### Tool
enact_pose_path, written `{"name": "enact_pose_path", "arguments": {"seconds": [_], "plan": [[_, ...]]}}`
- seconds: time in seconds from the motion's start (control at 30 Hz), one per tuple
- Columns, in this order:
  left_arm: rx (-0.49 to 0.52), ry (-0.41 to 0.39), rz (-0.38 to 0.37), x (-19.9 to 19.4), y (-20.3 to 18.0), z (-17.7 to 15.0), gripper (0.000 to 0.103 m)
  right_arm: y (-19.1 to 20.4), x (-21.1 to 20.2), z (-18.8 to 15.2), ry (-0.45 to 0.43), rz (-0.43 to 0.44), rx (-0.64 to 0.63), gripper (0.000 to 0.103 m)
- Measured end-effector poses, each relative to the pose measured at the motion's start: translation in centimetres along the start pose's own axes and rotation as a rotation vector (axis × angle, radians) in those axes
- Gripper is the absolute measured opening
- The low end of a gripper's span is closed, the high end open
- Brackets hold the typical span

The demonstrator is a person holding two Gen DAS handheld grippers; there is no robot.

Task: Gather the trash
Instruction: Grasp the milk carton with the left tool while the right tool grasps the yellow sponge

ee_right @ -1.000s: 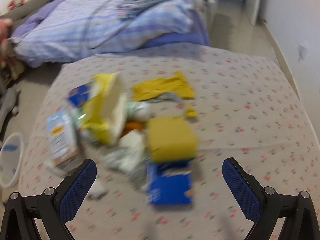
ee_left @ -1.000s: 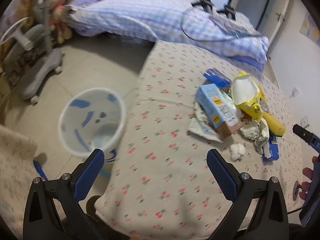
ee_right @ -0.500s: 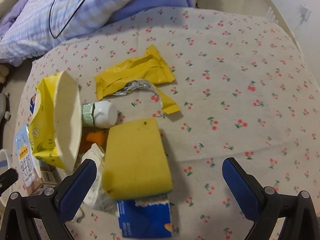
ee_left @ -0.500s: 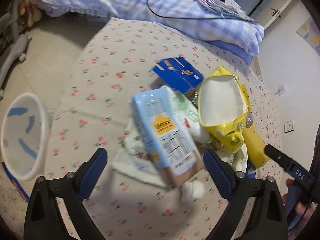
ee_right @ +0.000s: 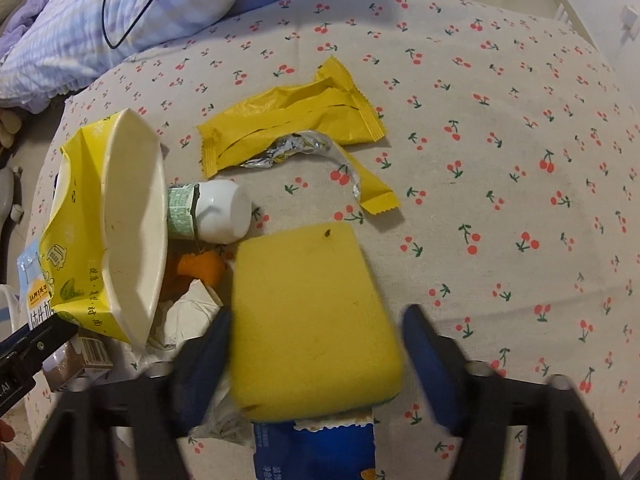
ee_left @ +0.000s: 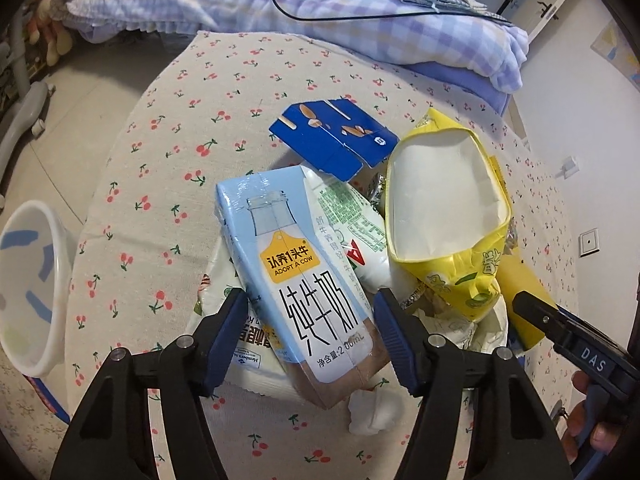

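Pile of trash seen on a cherry-print bedspread (ee_right: 500, 128). A white bin (ee_left: 32, 280) stands on the floor just off the bed's edge, on the left of the left wrist view.

Left gripper (ee_left: 310, 334): pointed steeply down over a pale blue milk carton (ee_left: 304, 280). Jaws are closing, with the carton's lower end between them. Both blue pads sit right at the carton's sides; firm contact cannot be confirmed, so the carton is not counted as held. It lies tilted on a flat white packet (ee_left: 248, 356), with a white bottle (ee_left: 352, 236) tucked against it.

Right gripper (ee_right: 316, 354): pointed down over a yellow sponge (ee_right: 312, 320). Jaws are closing and blurred, sponge between them. The near pad looks to be at its edge; a gap shows at the far pad. No grip yet.

Also noted: a yellow paper tub (ee_right: 116, 232) tipped on its side, a yellow wrapper (ee_right: 288, 120) with torn foil, blue cardboard (ee_left: 332, 136), a crumpled tissue (ee_left: 372, 412).

Step in hand, as judged: grasping stage, one item per gripper; nothing seen in the bin.

Next move calls for both closings to be finished until the pads bite, then a straight lift so neighbouring pieces are not dragged. The carton should be checked for slip, the sponge for squashing. Carry to the bin would follow.
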State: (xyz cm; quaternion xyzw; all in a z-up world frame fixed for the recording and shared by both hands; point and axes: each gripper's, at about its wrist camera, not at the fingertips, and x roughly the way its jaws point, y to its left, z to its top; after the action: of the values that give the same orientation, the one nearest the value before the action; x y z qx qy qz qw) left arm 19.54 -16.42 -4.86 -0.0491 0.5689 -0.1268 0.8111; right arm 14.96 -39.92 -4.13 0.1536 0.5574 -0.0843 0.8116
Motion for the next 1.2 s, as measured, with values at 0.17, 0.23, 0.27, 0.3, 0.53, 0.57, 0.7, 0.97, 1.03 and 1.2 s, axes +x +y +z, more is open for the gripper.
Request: {"name": "enact_pose_path", "arguments": {"seconds": [0.17,0.23,0.27,0.3,0.53,0.57,0.7,0.97,1.03,1.2], "plan": [[-0.022,-0.018,-0.042,-1.3,1.4,0.2,0.034,0.0,-1.2,-0.1,-0.033,0.006,-0.013,0.060],[-0.032,-0.033,-0.049,-2.0,1.9,0.2,0.016,0.0,-2.1,-0.1,-0.055,0.006,-0.016,0.060],[-0.033,-0.033,-0.051,-2.3,2.1,0.2,0.016,-0.1,-2.5,-0.2,-0.065,0.007,-0.019,0.060],[-0.032,-0.029,-0.058,-2.5,2.4,0.2,0.015,-0.1,-3.0,-0.2,-0.076,0.010,-0.022,0.060],[-0.098,-0.013,-0.115,-3.4,4.5,-0.4,0.010,0.3,-4.9,-1.3,-0.111,0.022,-0.044,0.060],[-0.097,-0.016,-0.120,-3.6,4.6,-0.4,0.010,0.3,-5.1,-1.5,-0.113,0.027,-0.046,0.060],[-0.110,0.025,-0.134,-3.3,4.5,-0.6,0.015,0.0,-5.4,-1.9,-0.115,0.030,-0.041,0.060],[-0.068,0.019,-0.062,-2.0,1.3,-1.1,0.055,-1.3,-5.0,-2.4,-0.100,0.026,-0.005,0.060],[-0.045,0.009,-0.019,-1.8,0.5,-1.2,0.073,-1.6,-5.1,-2.5,-0.101,0.026,-0.002,0.060],[-0.020,0.005,0.060,-0.4,-1.6,-1.2,0.073,-3.1,-5.0,-2.7,-0.097,0.014,0.019,0.060]]}}
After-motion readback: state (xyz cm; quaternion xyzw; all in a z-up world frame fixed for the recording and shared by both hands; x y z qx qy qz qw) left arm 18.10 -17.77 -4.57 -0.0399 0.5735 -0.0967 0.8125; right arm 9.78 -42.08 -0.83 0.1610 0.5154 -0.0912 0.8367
